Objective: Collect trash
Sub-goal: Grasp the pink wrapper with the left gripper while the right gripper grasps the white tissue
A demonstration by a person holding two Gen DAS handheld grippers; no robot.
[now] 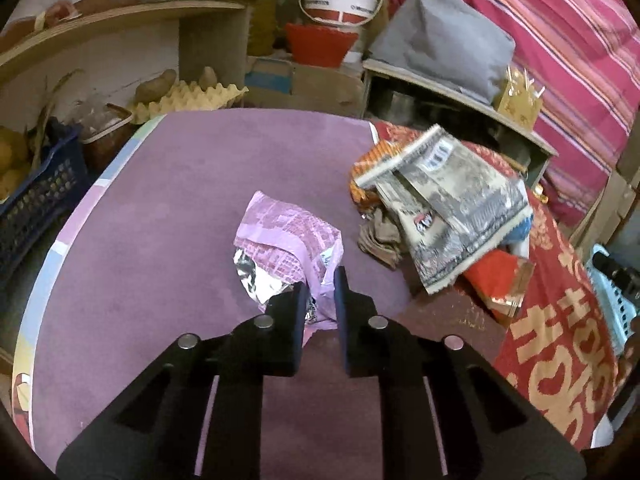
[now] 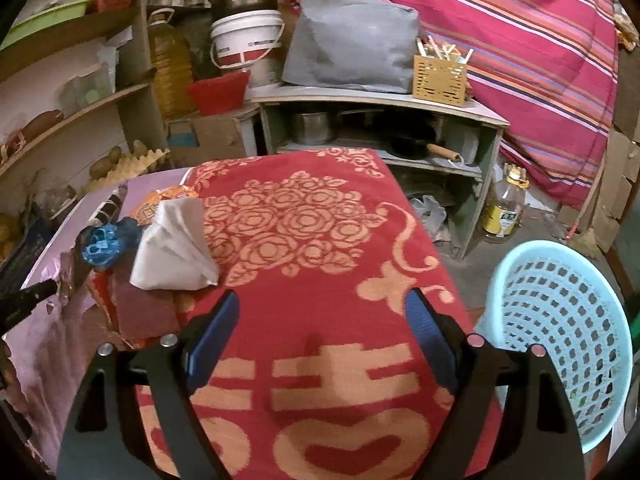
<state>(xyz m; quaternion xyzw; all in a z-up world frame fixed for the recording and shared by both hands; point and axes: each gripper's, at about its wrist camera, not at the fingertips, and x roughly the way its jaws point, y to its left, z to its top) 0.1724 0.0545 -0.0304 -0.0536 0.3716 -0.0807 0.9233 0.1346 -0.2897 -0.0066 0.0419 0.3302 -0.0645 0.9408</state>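
1. The purple wrapper [image 1: 288,236] lies crumpled near the middle of the purple desk [image 1: 160,240], its silver lining turned up on the near left side.
2. Your left gripper [image 1: 320,284] has its fingers [image 1: 298,300] drawn close on the wrapper's near edge, one on each side; the purple film sits pinched between them.
3. Just right of the wrapper a heap of other trash sits at the desk's right edge: a grey printed packet [image 1: 460,200] on top, an orange packet [image 1: 372,168] behind it, a brown scrap [image 1: 380,240] at its left and a red packet [image 1: 496,280] at its near right.
4. From the right wrist view the same heap shows a white folded packet [image 2: 176,248] and a blue crumpled piece [image 2: 100,248] beside it.
5. Your right gripper [image 2: 322,312] hangs over the red cloth [image 2: 320,240] with the rose pattern, its fingers [image 2: 216,332] spread wide and holding nothing.
6. A light blue basket [image 2: 560,328] stands just right of the cloth, beside your right gripper.
7. Behind the desk are shelves [image 2: 380,104] with pots, a white bucket [image 2: 244,44] and a striped blanket [image 2: 520,40].
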